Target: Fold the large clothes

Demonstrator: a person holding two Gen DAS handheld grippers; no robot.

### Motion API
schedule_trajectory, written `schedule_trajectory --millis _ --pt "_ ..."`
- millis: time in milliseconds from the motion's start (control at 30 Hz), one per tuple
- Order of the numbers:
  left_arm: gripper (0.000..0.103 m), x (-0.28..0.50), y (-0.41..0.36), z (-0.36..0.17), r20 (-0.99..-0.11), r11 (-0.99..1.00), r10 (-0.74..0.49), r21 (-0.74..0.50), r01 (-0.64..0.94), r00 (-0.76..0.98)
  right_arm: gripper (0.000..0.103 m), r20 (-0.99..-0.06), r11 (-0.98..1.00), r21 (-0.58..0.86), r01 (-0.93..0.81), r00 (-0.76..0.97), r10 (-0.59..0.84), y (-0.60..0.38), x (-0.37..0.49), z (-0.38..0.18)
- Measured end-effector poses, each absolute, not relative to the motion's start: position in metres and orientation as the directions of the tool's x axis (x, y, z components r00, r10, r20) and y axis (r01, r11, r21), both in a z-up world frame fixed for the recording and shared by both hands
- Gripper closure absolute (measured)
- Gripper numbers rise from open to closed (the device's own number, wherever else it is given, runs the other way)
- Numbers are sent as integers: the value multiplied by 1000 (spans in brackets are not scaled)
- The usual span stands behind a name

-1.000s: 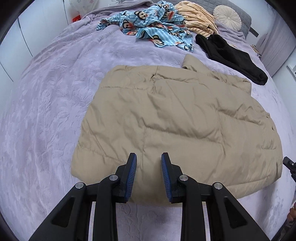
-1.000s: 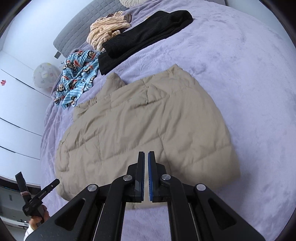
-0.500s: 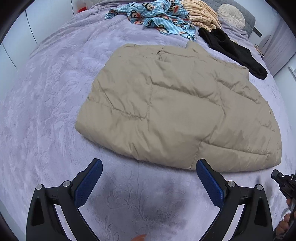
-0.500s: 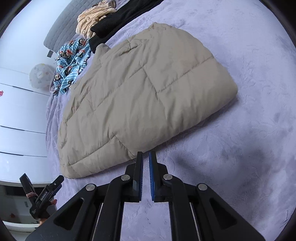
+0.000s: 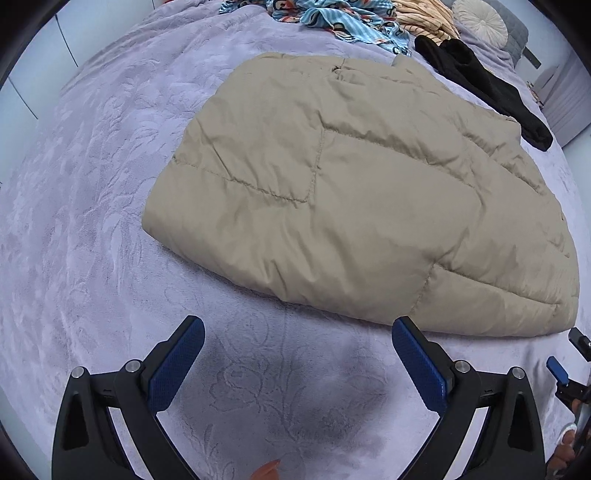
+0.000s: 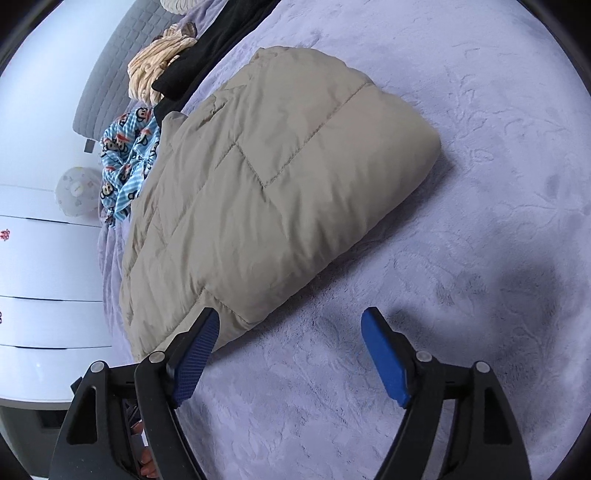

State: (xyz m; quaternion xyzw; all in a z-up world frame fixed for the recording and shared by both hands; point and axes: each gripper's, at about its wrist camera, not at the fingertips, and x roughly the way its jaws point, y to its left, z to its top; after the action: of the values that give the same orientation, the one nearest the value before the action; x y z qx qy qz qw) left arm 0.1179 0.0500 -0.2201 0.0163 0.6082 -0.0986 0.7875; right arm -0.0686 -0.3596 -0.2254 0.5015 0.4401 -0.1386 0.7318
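Now, our notes, line by line:

Jacket: we see the beige quilted jacket [image 5: 351,192] lying flat on the bed [image 5: 92,184], already doubled over, its rounded near edge facing both tools.

Left tool: the left tool [image 5: 297,363] hovers over bare bedspread just short of that near edge, fingers spread wide, nothing between them.

Right tool: the right tool [image 6: 290,356] sits at the jacket's near corner; its jaws are opening, with only bedspread between them, and its left finger [image 6: 195,350] shows against the jacket's hem, though we cannot tell whether it touches.

Neighbours: a black garment [image 5: 484,81], a blue monkey-print cloth [image 5: 332,18] and a striped cream cloth [image 6: 159,62] lie at the far end of the bed, well apart from our tools.

Handling: we judge the jacket light but bulky, soft and springy with filling; the smooth shell looks slippery, and a doubled layer will want to puff open.

Where to hold: we would pinch the thick near edge at its two corners, one tool each, taking both layers deep between the pads, ideally across a stitched seam where the padding is thinner.

Risk: we think a shallow bite would catch only the top layer and let the lower one slide away.
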Motion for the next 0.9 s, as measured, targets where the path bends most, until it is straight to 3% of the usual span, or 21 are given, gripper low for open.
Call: schedule_trajectory --millis 67,233,467,733,833,900 --pt "1 119 48 -223 -964 979 -133 -92 181 232 12 -774 442 625 643 586 242 -361 -73 -228" --pt "1 127 63 -226 -963 986 -143 -119 118 230 11 -786 485 597 639 587 195 -357 -71 -226" --pt "1 139 89 -234 -948 978 -208 -208 26 241 10 -752 442 648 620 614 241 -360 -62 -234" --pt "1 158 96 -256 -848 862 -493 -506 -20 194 10 -658 318 751 579 696 287 -369 -41 -247" --pt "1 170 99 -259 -809 820 -553 -571 -42 202 0 -626 288 779 558 721 297 -370 -30 -250" --pt "1 179 95 -259 -798 811 -565 -584 -37 209 0 -608 270 794 545 731 311 -372 -22 -252"
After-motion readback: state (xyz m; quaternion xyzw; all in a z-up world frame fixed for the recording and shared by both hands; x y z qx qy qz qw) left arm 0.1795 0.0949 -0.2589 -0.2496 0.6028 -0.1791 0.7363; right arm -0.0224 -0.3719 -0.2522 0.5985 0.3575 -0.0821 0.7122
